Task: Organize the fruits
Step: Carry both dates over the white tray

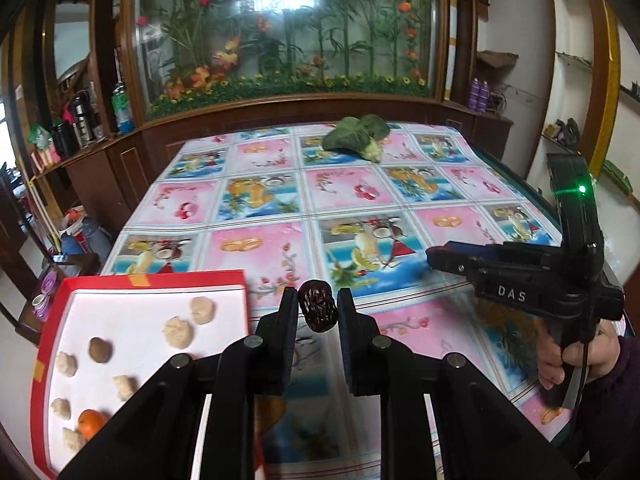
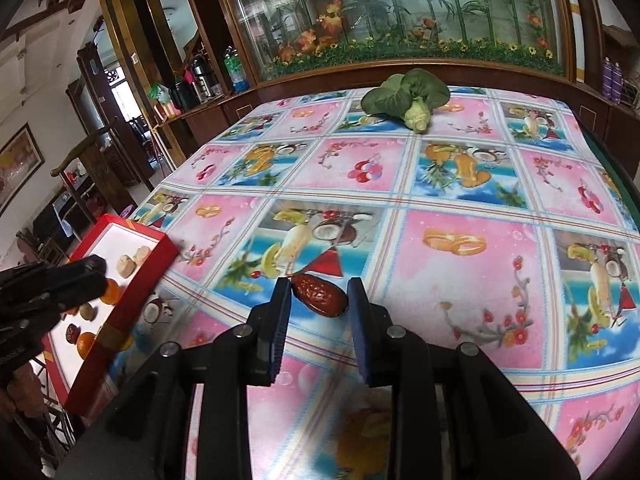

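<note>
My left gripper [image 1: 318, 306] is shut on a dark wrinkled date [image 1: 318, 307], held above the table just right of the red box [image 1: 160, 280]. The box holds several pale nuts, a brown one [image 1: 100, 349] and an orange [image 1: 91, 423]. My right gripper [image 2: 319, 300] is open around a reddish-brown date [image 2: 320, 294] lying on the tablecloth; the date's left end is close to the left finger and a gap shows on the right. The right gripper also shows in the left wrist view [image 1: 436, 258], and the left gripper in the right wrist view [image 2: 94, 274] over the box [image 2: 132, 292].
A green leafy vegetable [image 1: 356, 136] lies at the far side of the table [image 2: 396, 98]. The fruit-patterned tablecloth [image 1: 280, 216] covers the table. A wooden cabinet with a glass plant display stands behind it. Bottles stand on the left shelf.
</note>
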`<control>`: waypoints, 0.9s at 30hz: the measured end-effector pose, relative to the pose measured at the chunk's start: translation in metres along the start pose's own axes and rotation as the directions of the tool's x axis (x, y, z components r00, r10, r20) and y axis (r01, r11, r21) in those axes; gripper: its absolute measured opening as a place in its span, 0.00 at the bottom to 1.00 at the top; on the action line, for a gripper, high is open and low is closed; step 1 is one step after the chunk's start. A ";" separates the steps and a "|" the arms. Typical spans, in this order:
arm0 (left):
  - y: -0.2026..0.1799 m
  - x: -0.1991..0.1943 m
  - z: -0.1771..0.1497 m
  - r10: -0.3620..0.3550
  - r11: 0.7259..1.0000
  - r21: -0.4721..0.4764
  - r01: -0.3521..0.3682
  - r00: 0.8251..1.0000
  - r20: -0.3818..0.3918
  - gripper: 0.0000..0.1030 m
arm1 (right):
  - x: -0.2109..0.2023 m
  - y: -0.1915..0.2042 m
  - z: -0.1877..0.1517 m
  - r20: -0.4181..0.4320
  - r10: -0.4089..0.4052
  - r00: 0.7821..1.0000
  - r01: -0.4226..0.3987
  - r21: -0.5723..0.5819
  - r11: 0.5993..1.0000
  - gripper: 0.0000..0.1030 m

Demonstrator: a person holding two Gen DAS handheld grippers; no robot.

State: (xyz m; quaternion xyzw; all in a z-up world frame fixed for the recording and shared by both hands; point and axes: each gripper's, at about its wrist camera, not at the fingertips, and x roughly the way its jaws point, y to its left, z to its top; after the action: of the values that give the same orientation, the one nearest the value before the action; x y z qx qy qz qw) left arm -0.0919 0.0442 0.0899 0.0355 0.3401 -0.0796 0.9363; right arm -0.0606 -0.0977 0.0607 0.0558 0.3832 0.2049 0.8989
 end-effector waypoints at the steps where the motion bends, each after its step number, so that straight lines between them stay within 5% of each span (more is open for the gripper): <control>1: 0.003 -0.002 -0.001 0.006 1.000 -0.003 -0.006 1.000 0.003 0.18 | 0.001 0.003 -0.001 -0.002 0.010 1.000 -0.010 -0.001 1.000 0.30; 18: 0.082 -0.038 -0.030 0.139 0.984 -0.119 -0.132 0.989 0.047 0.18 | 0.019 0.111 -0.002 0.028 0.161 0.987 -0.160 -0.039 0.986 0.30; 27: 0.138 -0.038 -0.052 0.227 0.957 -0.182 -0.224 0.974 -0.006 0.18 | 0.040 0.180 -0.007 -0.045 0.222 0.974 -0.226 -0.120 0.967 0.30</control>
State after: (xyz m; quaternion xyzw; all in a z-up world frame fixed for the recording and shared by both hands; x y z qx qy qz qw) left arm -0.1296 0.1908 0.0760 -0.0118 0.3327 0.0587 0.9411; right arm -0.0995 0.0823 0.0756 0.0397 0.3748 0.3295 0.8657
